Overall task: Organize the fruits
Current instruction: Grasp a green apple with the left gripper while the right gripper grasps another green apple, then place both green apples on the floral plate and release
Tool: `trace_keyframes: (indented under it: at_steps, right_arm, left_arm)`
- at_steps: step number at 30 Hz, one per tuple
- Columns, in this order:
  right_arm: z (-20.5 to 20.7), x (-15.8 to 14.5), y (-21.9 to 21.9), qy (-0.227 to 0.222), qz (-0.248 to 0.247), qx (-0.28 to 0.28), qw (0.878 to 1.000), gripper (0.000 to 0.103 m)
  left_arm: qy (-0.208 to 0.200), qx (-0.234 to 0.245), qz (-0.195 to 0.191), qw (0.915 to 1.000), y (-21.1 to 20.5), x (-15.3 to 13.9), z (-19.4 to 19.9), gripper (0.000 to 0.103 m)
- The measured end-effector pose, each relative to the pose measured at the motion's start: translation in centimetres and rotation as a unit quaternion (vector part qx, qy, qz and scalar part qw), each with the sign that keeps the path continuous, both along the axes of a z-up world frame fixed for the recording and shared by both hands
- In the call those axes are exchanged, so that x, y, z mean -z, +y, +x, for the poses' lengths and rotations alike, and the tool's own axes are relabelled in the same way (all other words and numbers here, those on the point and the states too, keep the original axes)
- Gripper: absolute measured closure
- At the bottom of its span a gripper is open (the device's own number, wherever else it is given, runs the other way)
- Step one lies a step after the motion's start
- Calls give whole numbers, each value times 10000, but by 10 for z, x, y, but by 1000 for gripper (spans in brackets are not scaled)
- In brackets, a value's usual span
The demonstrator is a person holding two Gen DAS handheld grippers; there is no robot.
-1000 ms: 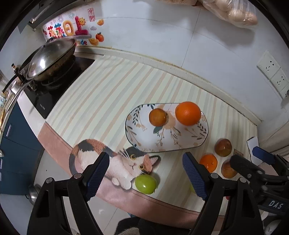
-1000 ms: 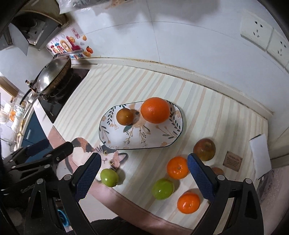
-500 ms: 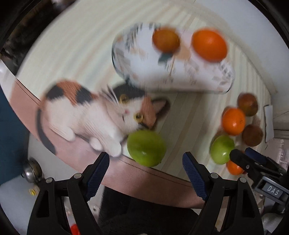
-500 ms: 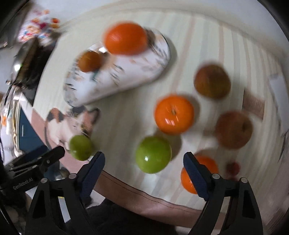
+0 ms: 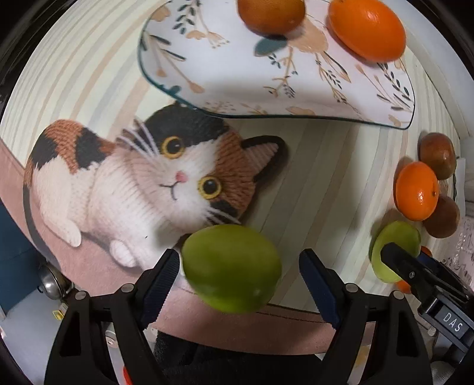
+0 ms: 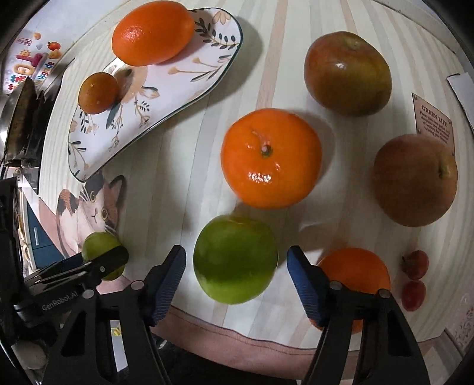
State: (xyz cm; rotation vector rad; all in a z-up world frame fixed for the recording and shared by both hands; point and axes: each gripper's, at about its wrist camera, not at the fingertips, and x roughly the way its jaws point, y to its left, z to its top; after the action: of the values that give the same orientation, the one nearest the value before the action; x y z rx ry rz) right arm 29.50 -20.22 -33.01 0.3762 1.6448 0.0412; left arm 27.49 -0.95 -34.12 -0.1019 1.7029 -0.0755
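My left gripper (image 5: pixel 240 281) is open, its fingers on either side of a small green fruit (image 5: pixel 231 268) lying by the printed cat on the mat; gaps show on both sides. My right gripper (image 6: pixel 237 278) is open around a larger green apple (image 6: pixel 235 259) near the mat's front edge, not touching it. A floral plate (image 5: pixel 231 74) holds a big orange (image 5: pixel 367 28) and a small orange (image 5: pixel 271 13). Loose on the mat are a mandarin (image 6: pixel 271 158), two brownish-red apples (image 6: pixel 348 72) (image 6: pixel 414 179) and another orange (image 6: pixel 355 272), partly hidden by the right finger.
Two small red fruits (image 6: pixel 414 278) lie at the right front. A card (image 6: pixel 434 118) lies at the right. A wok (image 6: pixel 20 118) stands at the far left. The mat's pink front border (image 6: pixel 266 346) runs along the counter edge.
Both grippers have dropped down and forward toward the mat. Each green fruit now sits between a pair of open fingers. No fruit has moved.
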Motion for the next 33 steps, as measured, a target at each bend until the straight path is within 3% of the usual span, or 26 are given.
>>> trace_keyframes:
  at_steps: [2,6,16,22,26,29,33]
  right_arm:
    - [0,5,2,24,0,-2,10000,35]
    - [0,5,7,-104,-138,-117,9998,43]
    - [-2,-4,23,-400,-206,-226,9987,43]
    - [6,-38,29,-744,133,-131,9971,43]
    - [31,-63,33,-1045,364,-115,9938,43]
    - [54,-71,31,-1228,371,-92,9917,43]
    - [87,-62,33,-1296,162,-77,9914,43]
  left_arm:
    - [-56,64,31,10000,-2,1,-1,25]
    - [-278,122,232,9993,-11,-5,-2,46]
    - [-610,365,271,9971,-19,-25,-19,46]
    - [-881,305,-95,9956,-18,-70,-18,46]
    - [-1035,73,-401,9938,-5,-99,7,46]
    - [-1001,-90,-502,9937,19,-99,41,46]
    - [-917,-195,-323,9951,36,-88,73,46]
